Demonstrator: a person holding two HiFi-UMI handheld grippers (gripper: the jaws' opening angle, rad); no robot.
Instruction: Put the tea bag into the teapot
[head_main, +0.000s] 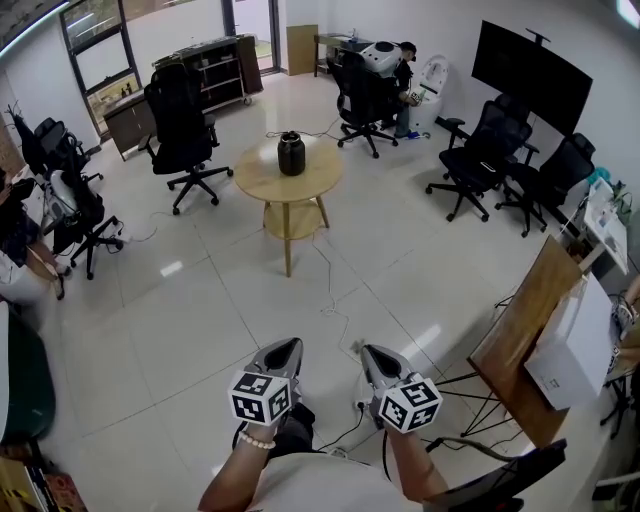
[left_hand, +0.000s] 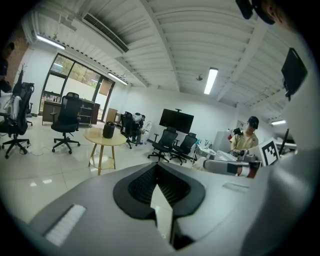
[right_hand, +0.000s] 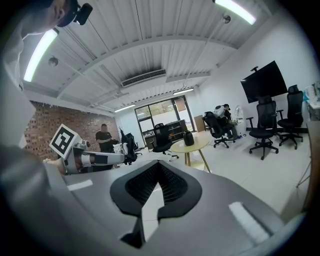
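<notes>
The left gripper (head_main: 289, 347) is held low over the tiled floor (head_main: 200, 300), its jaws pressed together at the tips with nothing between them. Just beside it, the right gripper (head_main: 368, 351) is likewise clenched and empty. Both are pointed toward a round wooden table (head_main: 258, 182), which stands well apart from them, out in the room. The dark teapot (head_main: 291, 153) is set upright near the middle of that table, with black office chairs (head_main: 184, 122) ranged around it.
</notes>
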